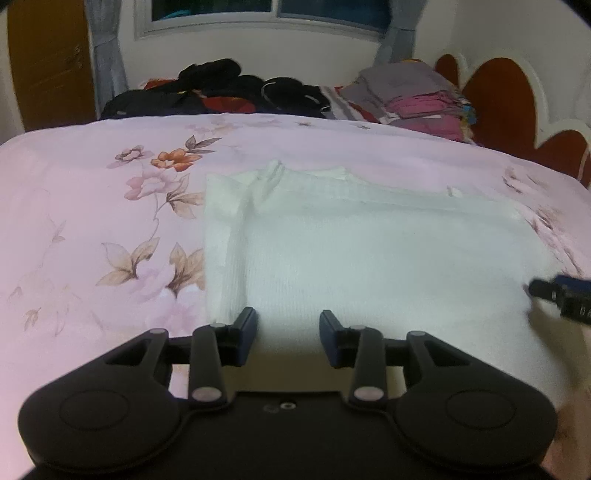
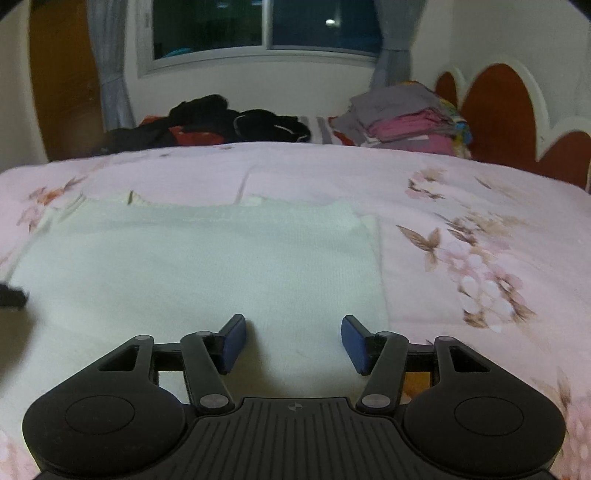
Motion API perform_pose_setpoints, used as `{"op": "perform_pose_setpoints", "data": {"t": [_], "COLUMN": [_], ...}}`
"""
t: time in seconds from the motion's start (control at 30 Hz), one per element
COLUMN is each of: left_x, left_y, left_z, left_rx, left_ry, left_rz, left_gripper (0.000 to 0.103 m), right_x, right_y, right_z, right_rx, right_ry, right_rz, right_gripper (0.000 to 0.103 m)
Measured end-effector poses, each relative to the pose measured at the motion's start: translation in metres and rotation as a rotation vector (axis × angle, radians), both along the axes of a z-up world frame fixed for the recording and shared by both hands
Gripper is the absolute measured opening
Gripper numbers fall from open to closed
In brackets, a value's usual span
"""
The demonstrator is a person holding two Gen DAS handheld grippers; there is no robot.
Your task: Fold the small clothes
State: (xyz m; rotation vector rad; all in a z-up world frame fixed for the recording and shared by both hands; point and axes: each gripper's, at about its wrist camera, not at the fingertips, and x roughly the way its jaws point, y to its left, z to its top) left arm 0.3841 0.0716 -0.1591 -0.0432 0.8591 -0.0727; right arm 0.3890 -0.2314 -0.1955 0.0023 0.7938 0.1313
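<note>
A white knit garment (image 1: 369, 251) lies flat on the pink floral bedspread (image 1: 92, 221), with one side folded inward on its left. It also shows in the right wrist view (image 2: 192, 266). My left gripper (image 1: 288, 325) is open and empty, hovering over the garment's near left part. My right gripper (image 2: 291, 332) is open and empty over the garment's near right part, close to its right edge. The right gripper's tip shows at the right edge of the left wrist view (image 1: 561, 295). The left gripper's tip shows at the left edge of the right wrist view (image 2: 13, 295).
A heap of dark clothes (image 1: 221, 92) lies at the bed's far side. A stack of folded grey and pink clothes (image 1: 417, 96) sits at the far right by the red headboard (image 1: 498, 103). A window (image 2: 266, 29) and curtains are behind.
</note>
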Motion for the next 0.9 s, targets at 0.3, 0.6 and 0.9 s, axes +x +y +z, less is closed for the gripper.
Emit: {"op": "perform_pose_setpoints", "data": {"t": [0.3,0.6,0.9], "left_x": [-0.043,-0.049,-0.064], "left_y": [0.003,0.002,0.004], "left_z": [-0.013,-0.005,0.013], "left_rx": [0.034,0.023,-0.115], "left_ry": [0.003,0.046,0.113], "left_rz": [-0.060,-0.024,0.034], "left_gripper": [0.040,0.039,0.065], "right_x": [-0.045,-0.065,-0.076], "right_y": [0.026,0.010,0.008], "right_z": [-0.014,-0.013,0.003], "right_rx": [-0.088,-0.073,0.019], "right_ry": [0.058,0.074,0.073], "right_rz": [0.099,0.032,0.010], "right_gripper": [0.056,0.056,0.056]}}
